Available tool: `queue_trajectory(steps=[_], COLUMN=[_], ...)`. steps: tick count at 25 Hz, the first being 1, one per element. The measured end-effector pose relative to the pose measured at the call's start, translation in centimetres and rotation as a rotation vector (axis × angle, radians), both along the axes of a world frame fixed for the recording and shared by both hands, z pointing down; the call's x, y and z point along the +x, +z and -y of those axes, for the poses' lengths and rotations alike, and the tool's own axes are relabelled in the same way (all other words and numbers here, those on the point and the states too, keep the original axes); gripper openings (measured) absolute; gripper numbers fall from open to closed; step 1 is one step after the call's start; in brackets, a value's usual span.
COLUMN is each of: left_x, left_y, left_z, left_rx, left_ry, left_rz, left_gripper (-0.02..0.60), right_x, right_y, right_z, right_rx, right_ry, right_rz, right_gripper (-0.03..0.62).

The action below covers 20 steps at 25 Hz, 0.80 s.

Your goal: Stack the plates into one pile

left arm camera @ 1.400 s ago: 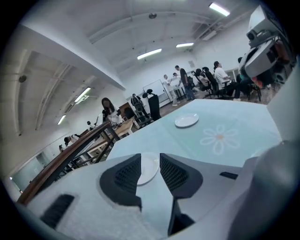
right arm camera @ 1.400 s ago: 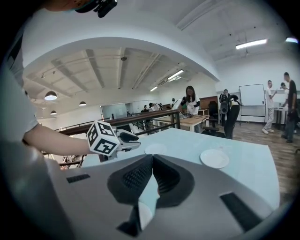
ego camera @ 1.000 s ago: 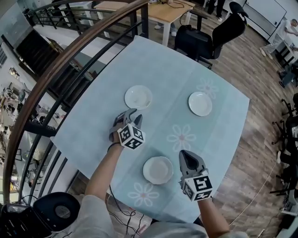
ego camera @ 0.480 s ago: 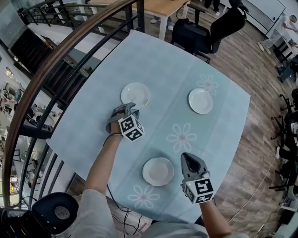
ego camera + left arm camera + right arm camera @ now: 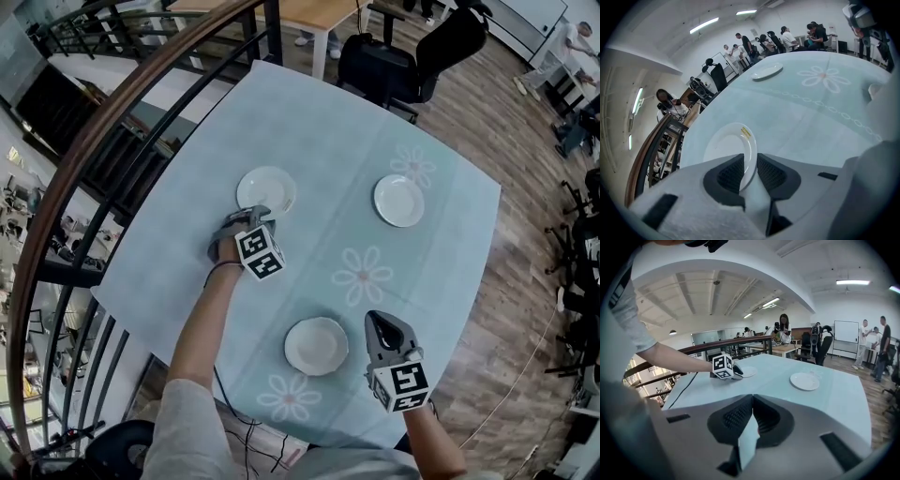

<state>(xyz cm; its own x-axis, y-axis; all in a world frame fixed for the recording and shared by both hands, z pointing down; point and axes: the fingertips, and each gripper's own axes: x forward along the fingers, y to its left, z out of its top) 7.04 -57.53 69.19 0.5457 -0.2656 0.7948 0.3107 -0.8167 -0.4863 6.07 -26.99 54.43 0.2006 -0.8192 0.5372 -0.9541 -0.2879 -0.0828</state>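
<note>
A pale blue surface [image 5: 319, 131] with white flower prints carries three white plates, well apart from one another. My left claw [image 5: 251, 214] points steeply down at the near edge of the far left plate [image 5: 265, 190]. In the left gripper view, the left claw [image 5: 750, 157] has that plate's rim [image 5: 729, 147] between its pads. The jaws have just been closing, yet a sliver of gap shows beside the rim, so the plate is not clamped. The far right plate [image 5: 398, 201] lies flat and alone. My right claw [image 5: 382, 321] hovers just right of the near plate [image 5: 316, 345]. The right gripper view shows the right claw [image 5: 752, 397] with its pad tips together and nothing between them.
</note>
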Motion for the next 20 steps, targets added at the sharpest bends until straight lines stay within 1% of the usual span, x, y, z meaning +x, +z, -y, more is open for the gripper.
queue_trajectory(steps=[2, 6, 8, 9, 14, 17, 20], left_x=[0.1, -0.1, 0.0, 0.1, 0.8, 0.3, -0.2], left_y=[0.2, 0.4, 0.2, -0.2, -4.5, -6.5, -8.2], left_z=[-0.3, -0.2, -0.2, -0.2, 0.0, 0.3, 0.6], left_rx=[-0.001, -0.009, 0.020, 0.037, 0.071, 0.088, 0.084], left_ry=[0.005, -0.008, 0.001, 0.001, -0.058, -0.093, -0.131], left_rz=[-0.003, -0.009, -0.009, -0.021, -0.157, -0.202, -0.244], left_gripper=[0.067, 0.064, 0.054, 0.048, 0.031, 0.026, 0.026], right_x=[-0.1, 0.0, 0.2, 0.3, 0.9, 0.6, 0.5], right_y=[-0.1, -0.6, -0.7, -0.8, -1.4, -1.7, -2.1], right_z=[-0.2, -0.7, -1.3, -1.6, -3.2, -3.7, -3.9], right_rx=[-0.002, -0.007, -0.011, -0.011, 0.004, 0.016, 0.032], right_ry=[-0.001, -0.003, 0.006, 0.013, 0.036, 0.037, 0.028], right_rz=[-0.004, -0.026, -0.034, -0.036, -0.039, -0.037, -0.040], right_gripper=[0.026, 0.026, 0.026, 0.026, 0.026, 0.026, 0.026])
